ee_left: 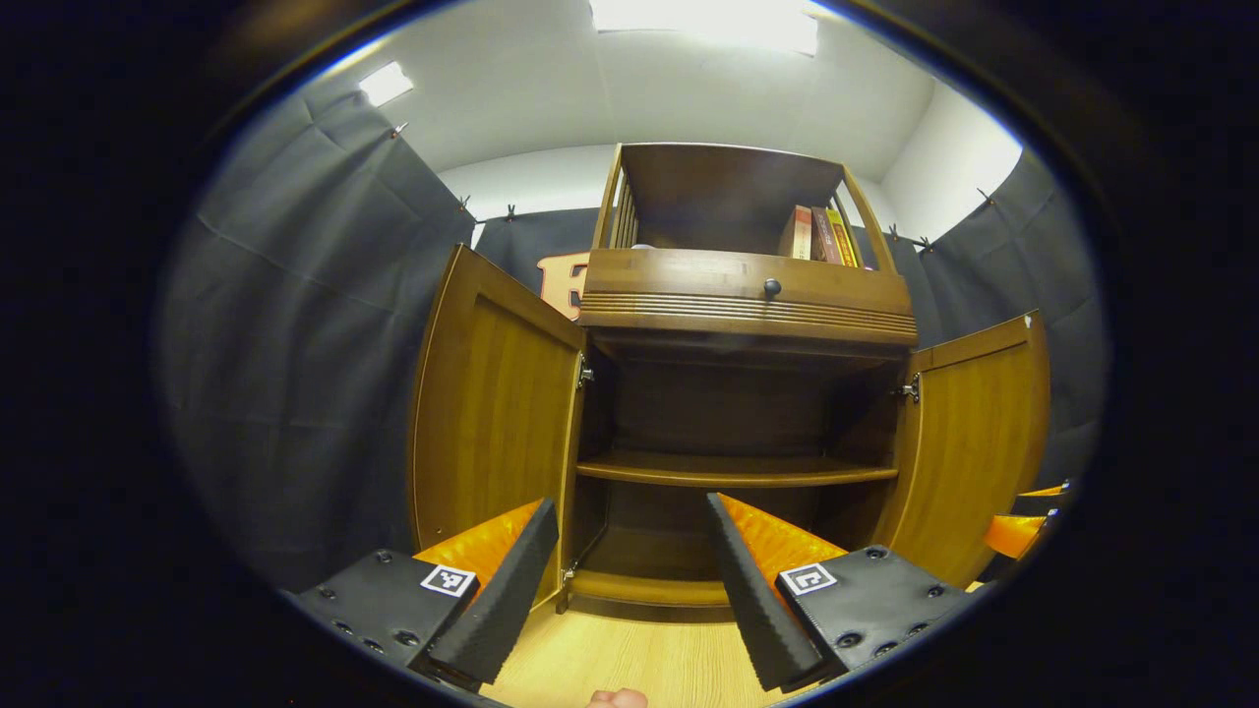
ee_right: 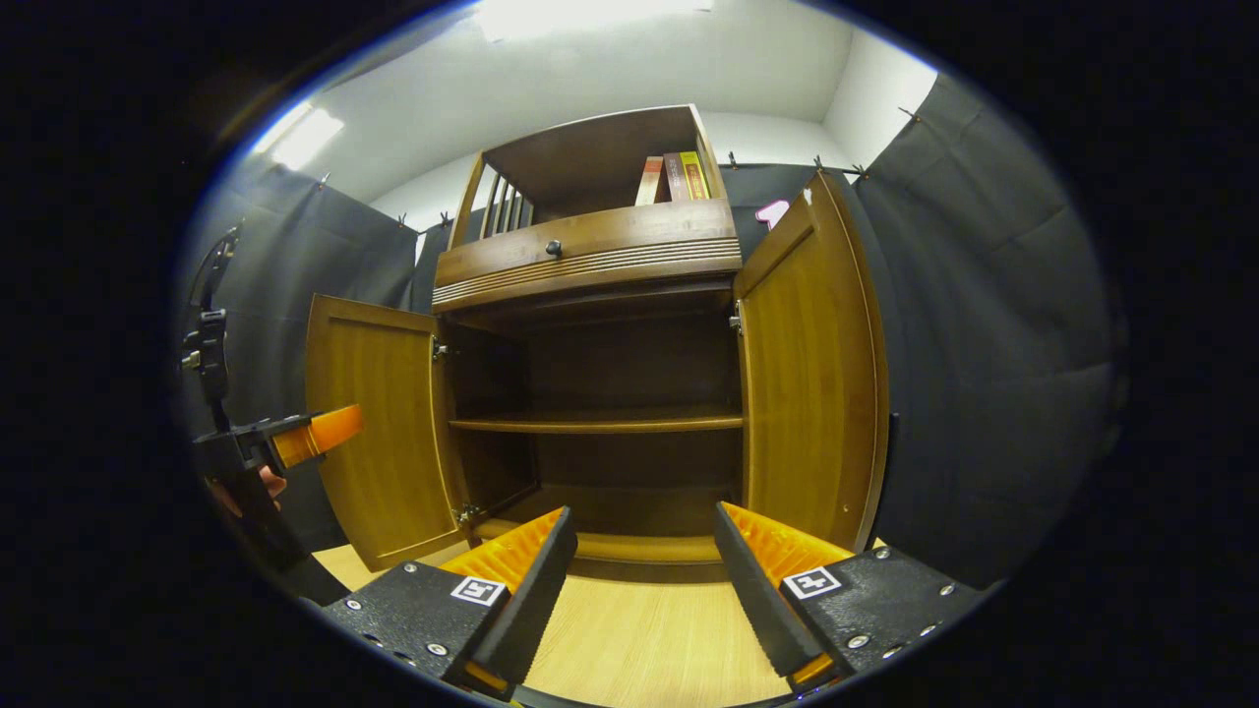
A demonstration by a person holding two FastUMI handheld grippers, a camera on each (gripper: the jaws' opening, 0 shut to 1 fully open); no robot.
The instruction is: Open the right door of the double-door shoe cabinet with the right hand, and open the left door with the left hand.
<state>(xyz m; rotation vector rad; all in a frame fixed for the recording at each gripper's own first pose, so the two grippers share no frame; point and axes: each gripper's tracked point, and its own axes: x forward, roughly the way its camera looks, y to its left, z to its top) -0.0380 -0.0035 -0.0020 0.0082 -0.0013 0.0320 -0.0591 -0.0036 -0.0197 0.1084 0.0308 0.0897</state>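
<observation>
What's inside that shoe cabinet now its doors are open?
Inside the cabinet I see one bare shelf and dark, empty-looking space above and below. The drawer above is closed, so its contents are hidden.

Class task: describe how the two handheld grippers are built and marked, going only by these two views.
Each gripper, left gripper and right gripper, has two long wedge-shaped fingers with ridged inner faces, set wide apart. Each finger sits on a black textured block fixed with round screws and bearing a small square black-and-white marker. In the right gripper view the left gripper appears farther off on a dark handle.
</observation>
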